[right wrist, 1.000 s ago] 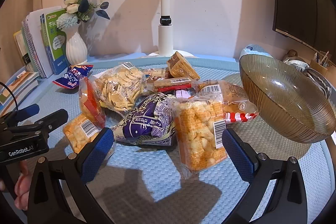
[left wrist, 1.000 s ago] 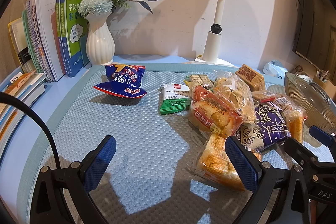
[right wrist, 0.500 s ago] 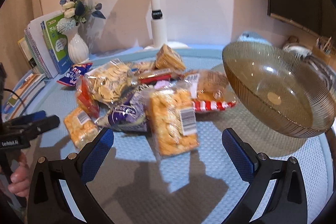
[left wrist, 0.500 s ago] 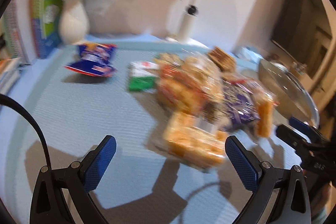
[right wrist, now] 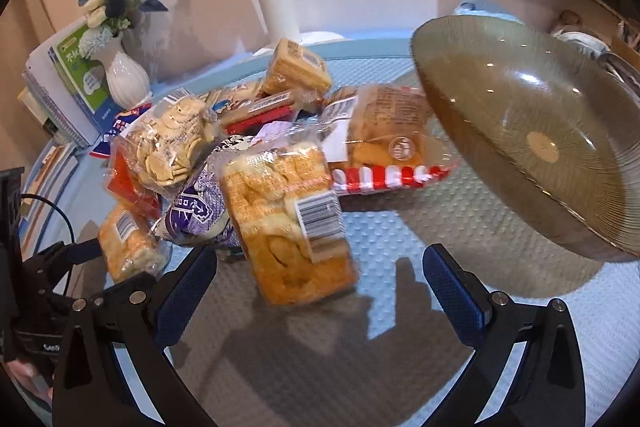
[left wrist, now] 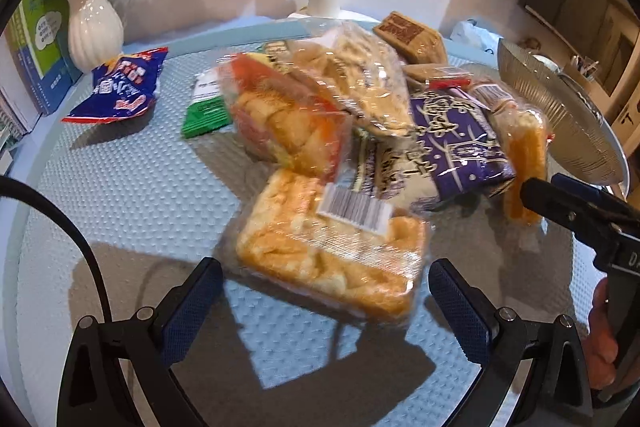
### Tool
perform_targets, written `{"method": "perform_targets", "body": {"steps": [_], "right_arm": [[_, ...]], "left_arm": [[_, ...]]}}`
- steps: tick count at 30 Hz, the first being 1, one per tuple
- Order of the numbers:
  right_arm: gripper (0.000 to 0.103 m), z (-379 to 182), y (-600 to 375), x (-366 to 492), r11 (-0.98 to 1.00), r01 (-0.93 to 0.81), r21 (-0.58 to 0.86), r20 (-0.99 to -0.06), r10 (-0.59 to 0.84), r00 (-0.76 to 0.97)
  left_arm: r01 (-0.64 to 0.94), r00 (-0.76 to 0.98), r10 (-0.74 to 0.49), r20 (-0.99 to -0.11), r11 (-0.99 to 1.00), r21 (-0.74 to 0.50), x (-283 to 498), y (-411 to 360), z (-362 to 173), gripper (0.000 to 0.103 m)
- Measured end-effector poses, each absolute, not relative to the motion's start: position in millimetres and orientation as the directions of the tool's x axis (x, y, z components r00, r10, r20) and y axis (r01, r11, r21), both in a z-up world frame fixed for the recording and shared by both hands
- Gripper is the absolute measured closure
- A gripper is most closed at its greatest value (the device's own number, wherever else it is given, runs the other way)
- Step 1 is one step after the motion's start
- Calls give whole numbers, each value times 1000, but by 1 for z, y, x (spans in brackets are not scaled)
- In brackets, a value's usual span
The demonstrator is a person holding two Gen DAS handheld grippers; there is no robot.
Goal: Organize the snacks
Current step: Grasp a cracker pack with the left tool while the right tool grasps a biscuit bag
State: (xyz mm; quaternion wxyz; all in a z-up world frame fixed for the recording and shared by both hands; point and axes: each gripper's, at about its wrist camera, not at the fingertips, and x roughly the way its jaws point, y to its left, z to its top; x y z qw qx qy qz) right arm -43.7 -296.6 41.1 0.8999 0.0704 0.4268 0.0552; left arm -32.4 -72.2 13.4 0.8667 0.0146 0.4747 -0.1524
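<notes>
Below, left gripper (left wrist: 325,301) fingers spread wide, framing a clear-wrapped bread pack (left wrist: 334,249) on the blue mat (left wrist: 132,195), right gripper (right wrist: 320,285) likewise splayed before another bread pack (right wrist: 290,211), glass bowl (right wrist: 520,155) just right of the snack pile

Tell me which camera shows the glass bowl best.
The right wrist view: the glass bowl shows its whole ribbed, empty inside there. The left wrist view catches only its rim and outer wall, edge-on at the right.

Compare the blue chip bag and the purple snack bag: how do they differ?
The blue chip bag lies alone on bare mat near the vase; the purple snack bag sits wedged in the pile, partly under clear packs. Blue carries red-and-white print, purple white script. Both are opaque printed bags, untouched.
</notes>
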Motion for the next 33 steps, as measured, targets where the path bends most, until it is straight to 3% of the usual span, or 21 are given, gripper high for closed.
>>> {"method": "perform_targets", "body": {"steps": [8,12,18,26,29,33], "right_arm": [[2,52,-291,-53,989,-53,137,-734,138,665],[2,74,-281,-57,990,-88,108,-700,138,700],[2,94,-244,-38,969,-189,158,-679,245,692],[2,83,-201,10,938,-208,276,-720,345,603],[2,76,-193,24,940,-191,284,-740,341,580],[5,66,-184,40,953,-159,258,-769,302,564]], "left_arm": [[152,531,-159,-832,984,-92,-33,-15,14,0],[4,556,-68,-829,997,-79,-34,35,16,2],[6,581,-187,-792,974,-225,-27,69,30,5],[45,537,-208,-817,975,-218,9,40,20,6],[36,536,-186,-823,980,-198,20,36,17,13],[43,546,-168,-821,984,-173,22,36,17,30]]}}
